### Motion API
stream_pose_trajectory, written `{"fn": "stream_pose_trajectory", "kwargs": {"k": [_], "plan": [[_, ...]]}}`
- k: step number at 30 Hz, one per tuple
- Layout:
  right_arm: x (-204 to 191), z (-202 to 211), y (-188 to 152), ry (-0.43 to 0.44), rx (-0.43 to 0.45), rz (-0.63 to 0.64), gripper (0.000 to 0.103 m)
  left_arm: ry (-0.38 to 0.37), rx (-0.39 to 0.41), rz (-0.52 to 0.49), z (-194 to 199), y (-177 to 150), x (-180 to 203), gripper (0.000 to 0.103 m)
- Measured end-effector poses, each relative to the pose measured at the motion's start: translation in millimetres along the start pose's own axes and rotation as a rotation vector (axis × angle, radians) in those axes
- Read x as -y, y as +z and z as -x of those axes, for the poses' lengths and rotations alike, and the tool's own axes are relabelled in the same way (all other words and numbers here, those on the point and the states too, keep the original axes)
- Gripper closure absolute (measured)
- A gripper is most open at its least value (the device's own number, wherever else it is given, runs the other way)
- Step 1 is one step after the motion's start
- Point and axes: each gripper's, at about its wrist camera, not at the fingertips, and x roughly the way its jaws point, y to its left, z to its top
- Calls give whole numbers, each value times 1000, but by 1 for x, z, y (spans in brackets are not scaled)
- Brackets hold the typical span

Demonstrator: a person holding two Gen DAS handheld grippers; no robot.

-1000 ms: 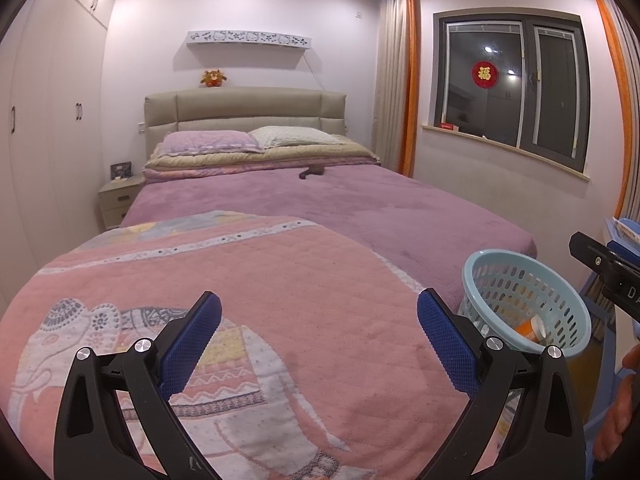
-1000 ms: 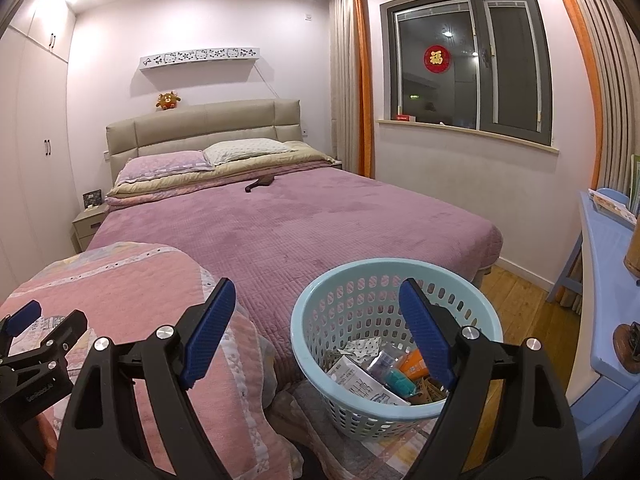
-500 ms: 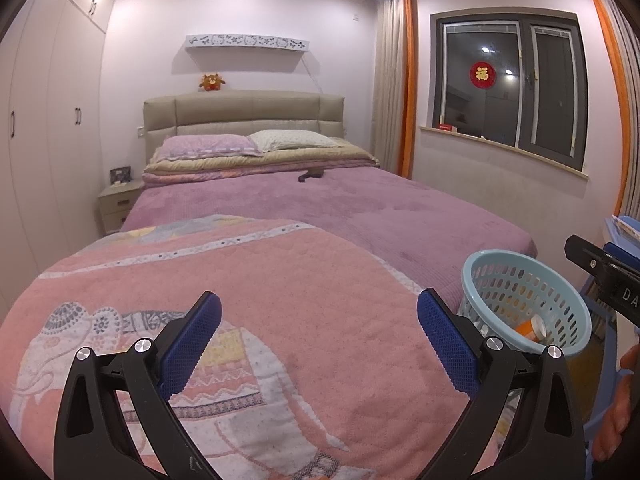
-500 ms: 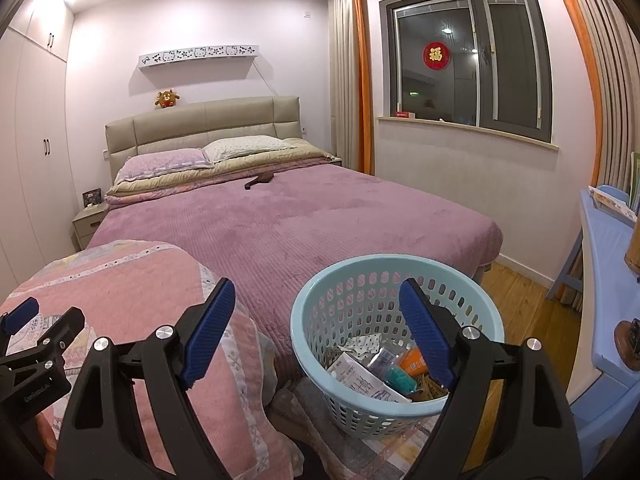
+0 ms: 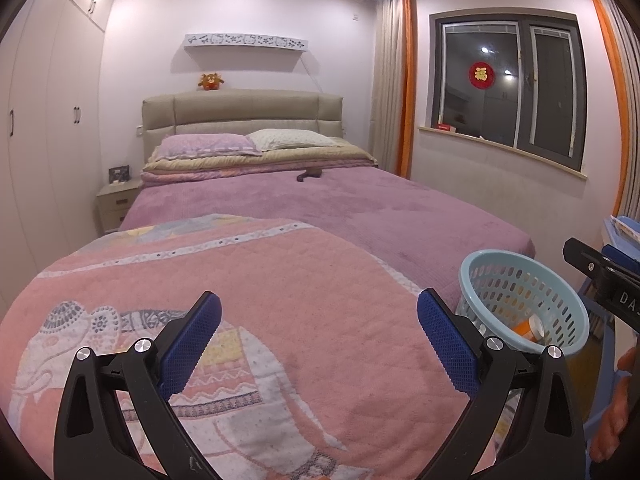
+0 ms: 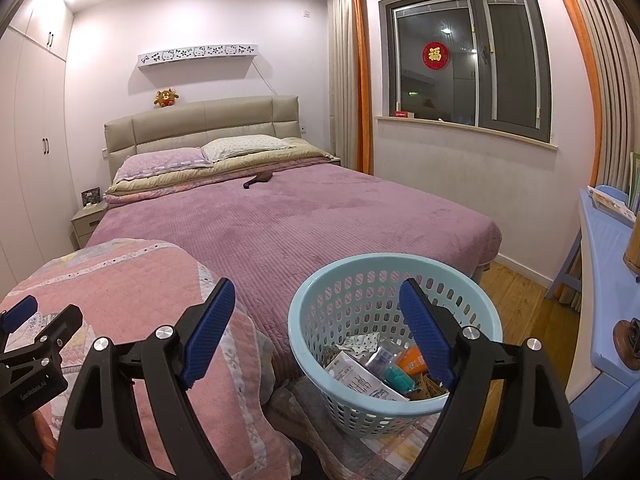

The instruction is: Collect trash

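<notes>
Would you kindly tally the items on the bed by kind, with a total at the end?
Pillows: 2, a purple pillow and a white dotted pillow
Pink elephant quilts: 1
Dark brown objects: 1
Total: 4

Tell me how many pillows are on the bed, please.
2. A purple pillow lies on the left by the headboard; a white dotted pillow lies beside it on the right. Others may be hidden under the covers.
</notes>
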Motion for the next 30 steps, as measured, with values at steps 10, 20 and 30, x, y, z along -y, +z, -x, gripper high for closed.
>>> {"fn": "stream_pose_trajectory", "kwargs": {"k": [10,20,30], "plan": [[1,-1,-4,-2,-5,1,23,9,4,-7,2,0,2,8],[2,2,-5,-4,-3,6,23,31,26,-19,6,5,7,8],[3,12,1,-4,14,-9,23,5,30,-34,30,15,8,8]]}}
